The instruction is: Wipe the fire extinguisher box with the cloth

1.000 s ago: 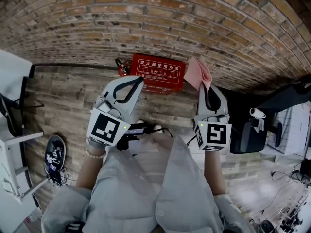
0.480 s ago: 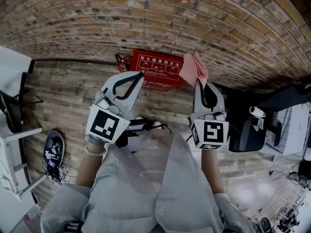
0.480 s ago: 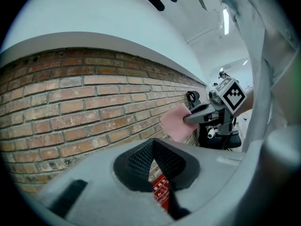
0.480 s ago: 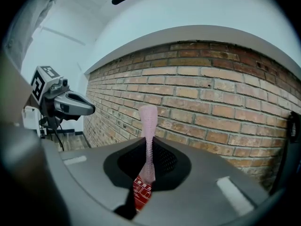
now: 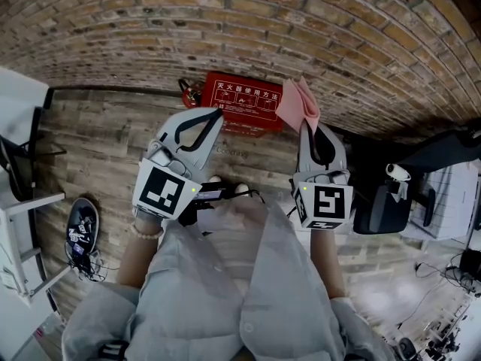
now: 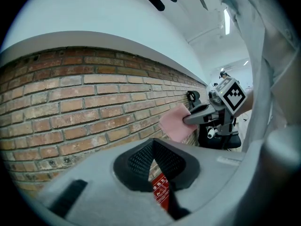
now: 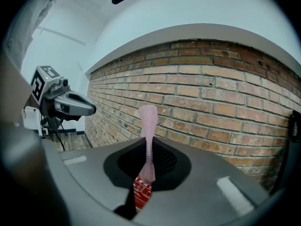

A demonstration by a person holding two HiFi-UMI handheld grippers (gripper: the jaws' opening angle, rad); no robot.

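Note:
The red fire extinguisher box (image 5: 243,102) stands on the floor against the brick wall, with white print on its lid. My right gripper (image 5: 306,123) is shut on a pink cloth (image 5: 300,104), which sticks up over the box's right end. In the right gripper view the cloth (image 7: 148,140) stands pinched edge-on between the jaws, with the red box (image 7: 142,193) below. My left gripper (image 5: 216,116) hangs above the box's left part, jaws closed with nothing in them. The left gripper view shows the box (image 6: 161,192) through the jaw gap and the cloth (image 6: 175,121) to the right.
A brick wall (image 5: 248,28) runs behind the box. A red extinguisher (image 5: 189,95) lies at the box's left end. A shoe (image 5: 81,235) sits on the wood floor at left, a white shelf (image 5: 19,224) beside it, and a dark chair (image 5: 387,205) at right.
Both grippers have shifted slightly left and toward the box; the cloth now overlaps the box's right end.

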